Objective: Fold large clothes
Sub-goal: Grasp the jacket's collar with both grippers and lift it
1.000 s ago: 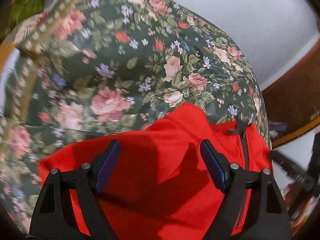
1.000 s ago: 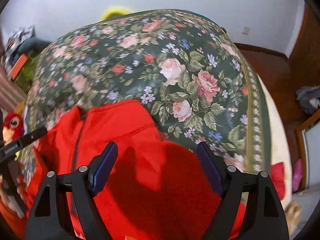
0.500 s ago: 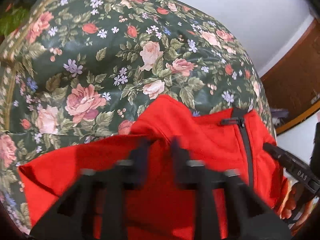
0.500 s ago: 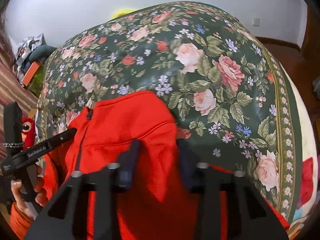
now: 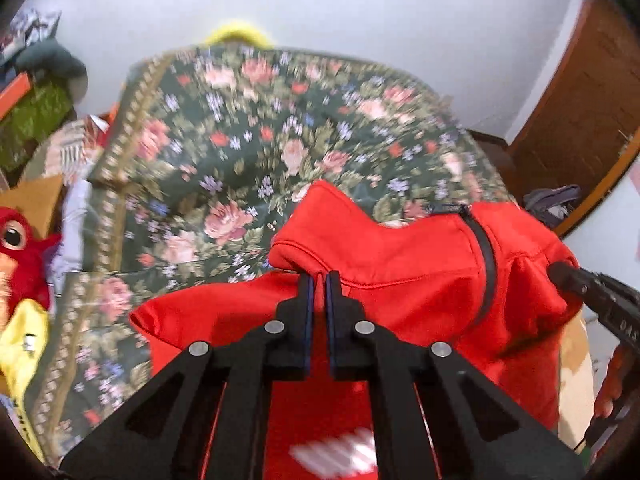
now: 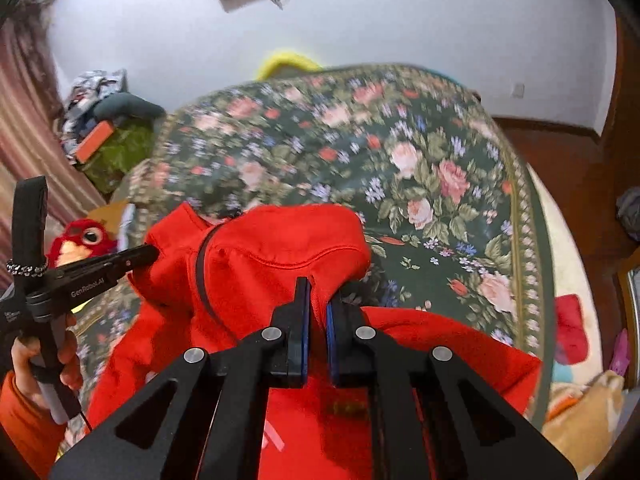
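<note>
A red zip-up jacket (image 5: 400, 264) with a black zipper (image 5: 486, 256) lies on the floral bedspread (image 5: 248, 160). My left gripper (image 5: 319, 280) is shut on the jacket's shoulder fabric beside the collar and lifts it. My right gripper (image 6: 318, 286) is shut on the red jacket (image 6: 280, 248) at the other shoulder, raised likewise. The collar stands up between them. The left gripper also shows in the right wrist view (image 6: 136, 258), and the right gripper's body shows at the left wrist view's right edge (image 5: 600, 296). The jacket's lower part is hidden under the grippers.
A red plush bird (image 5: 16, 248) sits left of the bed, also in the right wrist view (image 6: 80, 240). Clutter with an orange box (image 6: 94, 142) lies at the far left. A wooden door (image 5: 580, 100) stands right. A yellow object (image 6: 288, 62) is behind the bed.
Both grippers closed from wide open onto the jacket's shoulders and lifted the fabric. The cameras rose and tipped back, showing more wall and room.
</note>
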The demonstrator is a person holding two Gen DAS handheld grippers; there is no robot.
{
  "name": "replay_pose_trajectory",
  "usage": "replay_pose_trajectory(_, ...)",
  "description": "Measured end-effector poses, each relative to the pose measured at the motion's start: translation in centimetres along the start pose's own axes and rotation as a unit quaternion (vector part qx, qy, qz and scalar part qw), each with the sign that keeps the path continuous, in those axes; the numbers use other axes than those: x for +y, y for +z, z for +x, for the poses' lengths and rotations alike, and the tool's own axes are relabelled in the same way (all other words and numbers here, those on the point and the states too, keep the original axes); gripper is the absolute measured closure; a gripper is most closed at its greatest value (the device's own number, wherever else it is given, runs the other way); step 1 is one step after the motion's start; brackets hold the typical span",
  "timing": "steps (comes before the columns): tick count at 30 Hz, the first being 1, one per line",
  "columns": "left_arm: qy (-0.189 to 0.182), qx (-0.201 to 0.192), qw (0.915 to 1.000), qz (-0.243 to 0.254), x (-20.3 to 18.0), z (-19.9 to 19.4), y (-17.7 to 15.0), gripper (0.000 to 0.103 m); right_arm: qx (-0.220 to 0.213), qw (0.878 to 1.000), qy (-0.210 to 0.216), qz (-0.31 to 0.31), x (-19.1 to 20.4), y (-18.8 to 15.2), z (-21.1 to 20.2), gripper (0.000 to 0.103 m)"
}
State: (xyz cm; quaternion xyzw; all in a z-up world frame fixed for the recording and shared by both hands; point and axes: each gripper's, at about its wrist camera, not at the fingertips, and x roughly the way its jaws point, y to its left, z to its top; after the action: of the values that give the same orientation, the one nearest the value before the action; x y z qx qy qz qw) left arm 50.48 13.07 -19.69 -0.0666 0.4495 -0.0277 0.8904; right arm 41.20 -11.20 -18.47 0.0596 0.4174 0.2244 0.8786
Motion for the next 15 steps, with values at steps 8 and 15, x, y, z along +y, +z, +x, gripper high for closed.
replay_pose_trajectory(8,-0.022,-0.022,0.9989,0.036,-0.4,-9.0,-6.6,0.099,0.002,0.999,0.014,-0.041,3.2,-5.5,-6.4,0.097)
replay_pose_trajectory(15,-0.026,0.006,0.9978,0.060,-1.1,-10.3,-15.0,0.100,0.034,0.999,0.007,-0.040,3.7,-12.2,-6.8,0.097)
